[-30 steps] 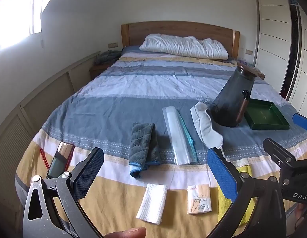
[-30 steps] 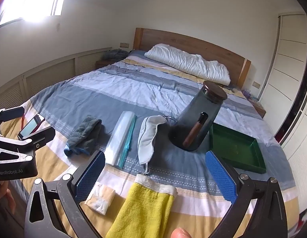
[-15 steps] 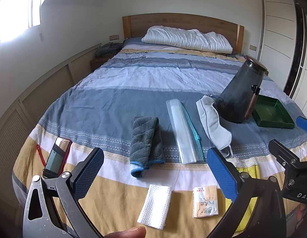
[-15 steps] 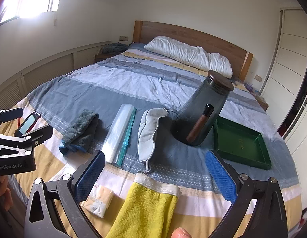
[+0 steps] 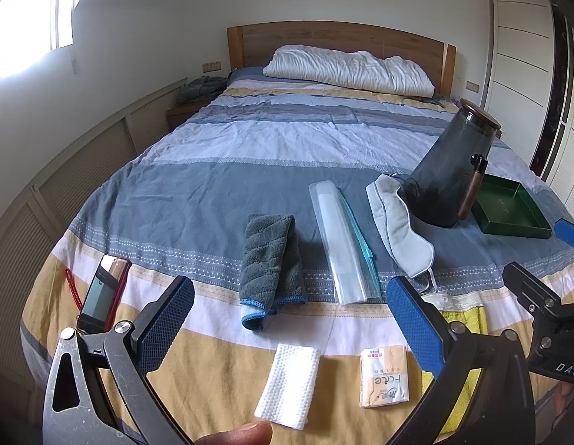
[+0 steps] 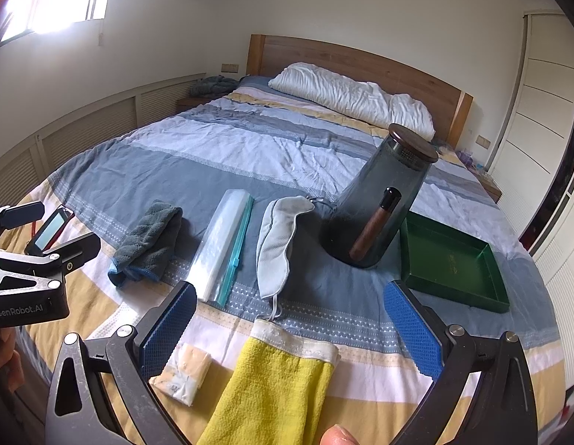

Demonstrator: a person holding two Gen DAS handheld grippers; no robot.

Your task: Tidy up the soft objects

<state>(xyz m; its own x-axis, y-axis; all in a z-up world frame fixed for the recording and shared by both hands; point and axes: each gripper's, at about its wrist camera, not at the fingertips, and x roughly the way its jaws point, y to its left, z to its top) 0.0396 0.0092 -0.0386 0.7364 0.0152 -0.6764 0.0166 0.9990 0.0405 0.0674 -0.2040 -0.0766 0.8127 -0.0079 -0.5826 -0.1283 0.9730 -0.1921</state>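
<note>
Both my left tongs (image 5: 287, 328) and right tongs (image 6: 290, 328) hang spread and empty over the foot of the bed (image 5: 220, 193). Nearest, just my side of the eye mask (image 6: 277, 239), lies the yellow cloth (image 6: 275, 385), its long axis running from me toward the headboard, white cuff away. I judge that a shallow pinch could drag the bedcover along. Beyond the eye mask the dark jar (image 6: 379, 207) leans on the soft bedding; snagging the mask's strap might topple it toward the green tray (image 6: 453, 259).

yellow towel (image 6: 275, 385), green tray (image 6: 453, 263), grey cloth (image 5: 270, 259)
</note>
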